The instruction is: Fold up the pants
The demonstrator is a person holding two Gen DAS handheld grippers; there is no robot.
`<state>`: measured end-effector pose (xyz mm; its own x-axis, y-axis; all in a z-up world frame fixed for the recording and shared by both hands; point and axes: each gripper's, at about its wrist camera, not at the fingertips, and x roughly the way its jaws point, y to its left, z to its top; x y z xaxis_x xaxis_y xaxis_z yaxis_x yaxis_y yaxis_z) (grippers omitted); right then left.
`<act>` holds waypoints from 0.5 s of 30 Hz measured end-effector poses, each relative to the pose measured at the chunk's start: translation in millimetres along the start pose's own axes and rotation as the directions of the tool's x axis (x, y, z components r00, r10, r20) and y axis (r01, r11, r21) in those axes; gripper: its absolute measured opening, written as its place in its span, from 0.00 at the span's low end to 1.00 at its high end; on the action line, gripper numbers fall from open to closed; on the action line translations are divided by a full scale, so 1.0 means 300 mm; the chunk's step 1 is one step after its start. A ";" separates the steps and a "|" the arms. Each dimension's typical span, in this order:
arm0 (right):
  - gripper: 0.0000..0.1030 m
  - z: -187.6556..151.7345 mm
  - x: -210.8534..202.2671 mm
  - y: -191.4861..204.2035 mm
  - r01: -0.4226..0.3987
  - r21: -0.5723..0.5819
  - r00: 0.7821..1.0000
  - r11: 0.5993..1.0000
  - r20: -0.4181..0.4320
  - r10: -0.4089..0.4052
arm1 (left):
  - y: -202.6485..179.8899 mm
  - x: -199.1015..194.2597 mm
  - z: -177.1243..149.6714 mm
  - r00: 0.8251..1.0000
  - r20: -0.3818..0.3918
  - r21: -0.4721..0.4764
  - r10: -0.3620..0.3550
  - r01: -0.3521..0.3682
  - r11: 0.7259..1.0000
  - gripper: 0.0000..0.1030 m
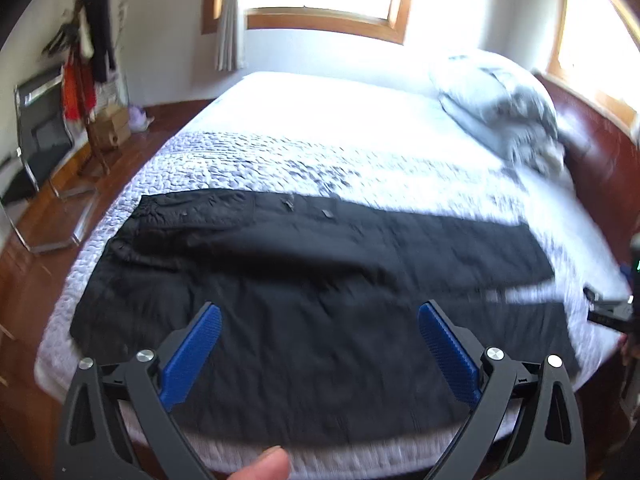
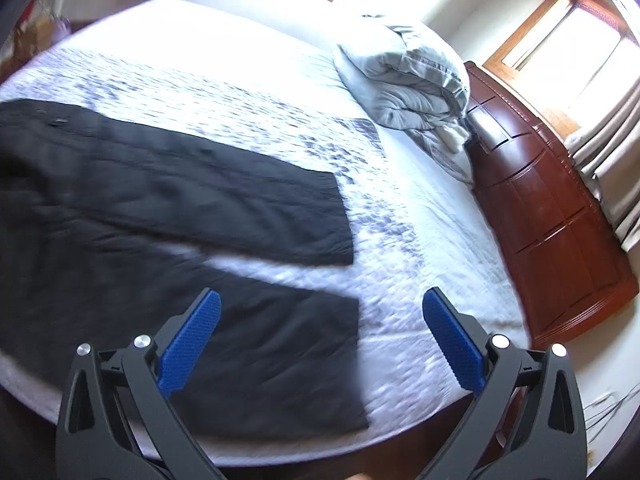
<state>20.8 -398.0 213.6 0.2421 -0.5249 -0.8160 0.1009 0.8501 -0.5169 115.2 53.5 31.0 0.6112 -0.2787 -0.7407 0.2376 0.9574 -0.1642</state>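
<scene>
Pants (image 1: pixel 304 292) lie flat and unfolded on the bed (image 1: pixel 320 128), so folding has not yet begun. Left gripper (image 1: pixel 319 350) hangs above the pants' near edge, jaws spread wide and holding nothing. Right gripper (image 2: pixel 322 346) hovers over the cuff of the near leg, likewise wide and empty. Beyond it the two legs part in a narrow V, the waistband at the opposite end. A rumpled grey duvet (image 2: pixel 404 80) sits well beyond the pants, toward the headboard. Every fold remains.
</scene>
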 end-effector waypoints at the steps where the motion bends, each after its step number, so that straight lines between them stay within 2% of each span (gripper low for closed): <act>1: 0.98 0.039 0.068 -0.032 -0.011 -0.004 0.999 1.000 -0.037 0.011 | 0.055 0.034 0.044 1.000 -0.017 -0.030 -0.022 0.021 0.999 0.97; 2: 0.98 0.071 0.127 -0.056 -0.003 -0.016 0.998 1.000 -0.058 0.002 | 0.114 0.070 0.092 0.999 -0.028 -0.064 -0.026 0.024 0.998 0.97; 4: 0.98 0.137 0.237 -0.095 0.021 -0.031 0.997 0.999 -0.078 -0.023 | 0.262 0.167 0.207 0.998 -0.062 -0.135 0.007 -0.016 0.991 0.97; 5: 0.98 0.168 0.293 -0.114 0.036 -0.030 0.996 0.999 -0.085 -0.038 | 0.306 0.203 0.240 0.996 -0.091 -0.138 0.021 -0.033 0.990 0.97; 7: 0.98 0.214 0.386 -0.144 0.052 -0.031 0.994 0.998 -0.095 -0.055 | 0.428 0.330 0.342 0.971 -0.222 -0.125 0.089 -0.119 0.985 0.97; 8: 0.98 0.241 0.437 -0.158 0.056 -0.031 0.994 0.998 -0.097 -0.059 | 0.490 0.402 0.386 0.948 -0.302 -0.124 0.100 -0.143 0.982 0.97; 10: 0.98 0.276 0.533 -0.183 0.032 -0.005 0.992 0.999 -0.124 -0.032 | 0.586 0.509 0.441 0.916 -0.389 -0.144 0.100 -0.168 0.975 0.96; 12: 0.98 0.293 0.607 -0.191 -0.022 0.049 0.987 0.999 -0.156 0.030 | 0.714 0.619 0.494 0.883 -0.449 -0.199 0.137 -0.248 0.948 0.96; 15: 0.98 0.309 0.729 -0.212 -0.081 0.142 0.970 0.986 -0.218 0.111 | 0.856 0.714 0.507 0.863 -0.484 -0.294 0.143 -0.314 0.903 0.96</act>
<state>156.7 -562.9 91.9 0.0358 -0.4238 -0.9051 0.2172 0.8873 -0.4068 421.9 228.3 -70.7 0.1963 -0.0673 -0.9782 -0.1997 0.9740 -0.1070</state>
